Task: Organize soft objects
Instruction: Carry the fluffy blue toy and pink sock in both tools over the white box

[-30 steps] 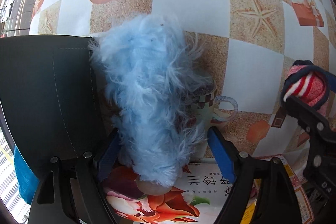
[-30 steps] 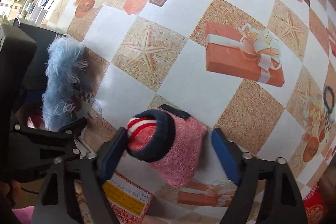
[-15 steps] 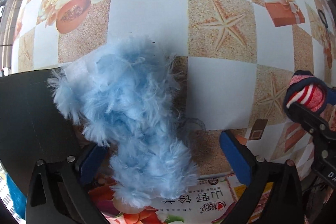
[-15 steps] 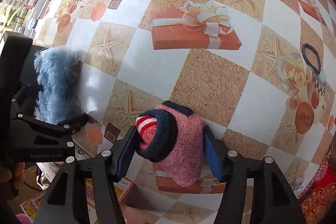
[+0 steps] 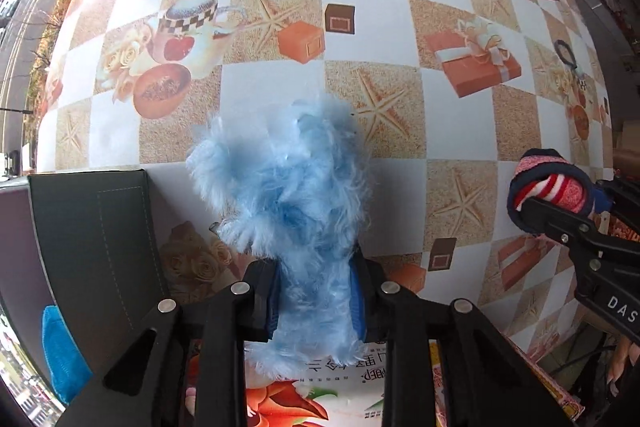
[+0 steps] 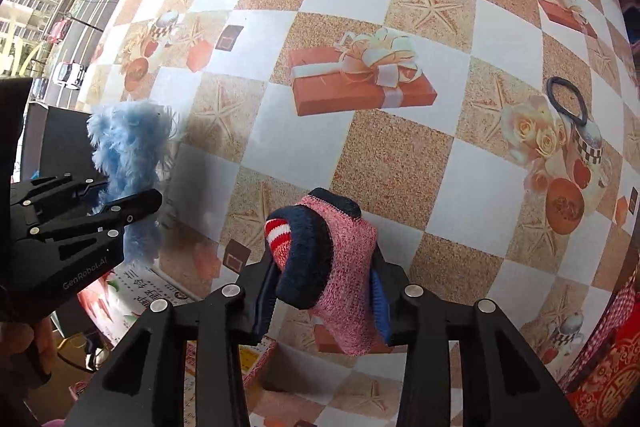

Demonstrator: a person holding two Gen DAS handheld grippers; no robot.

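Note:
A fluffy light-blue plush piece (image 5: pixel 292 211) hangs above the patterned tablecloth. My left gripper (image 5: pixel 316 301) is closing its jaws on the plush's lower part, and the blue pads press into the fur from both sides. A pink knitted sock (image 6: pixel 340 267) with a navy cuff and red-white stripes sits between the closing jaws of my right gripper (image 6: pixel 322 291), squeezed by the pads and lifted off the table. In the left wrist view the sock (image 5: pixel 552 187) shows at the right edge. The blue plush (image 6: pixel 128 163) shows at the left of the right wrist view.
A dark box (image 5: pixel 88 239) stands at the table's left edge, with a blue cloth (image 5: pixel 60 355) below it. A printed flower package (image 5: pixel 340 387) lies at the near edge. A black hair tie (image 6: pixel 568 99) rests far right on the tablecloth (image 6: pixel 384 155).
Both grippers closed on their soft objects and rose from the table. The left jaws first spread wide, then clamped the blue plush. The right jaws narrowed on the sock.

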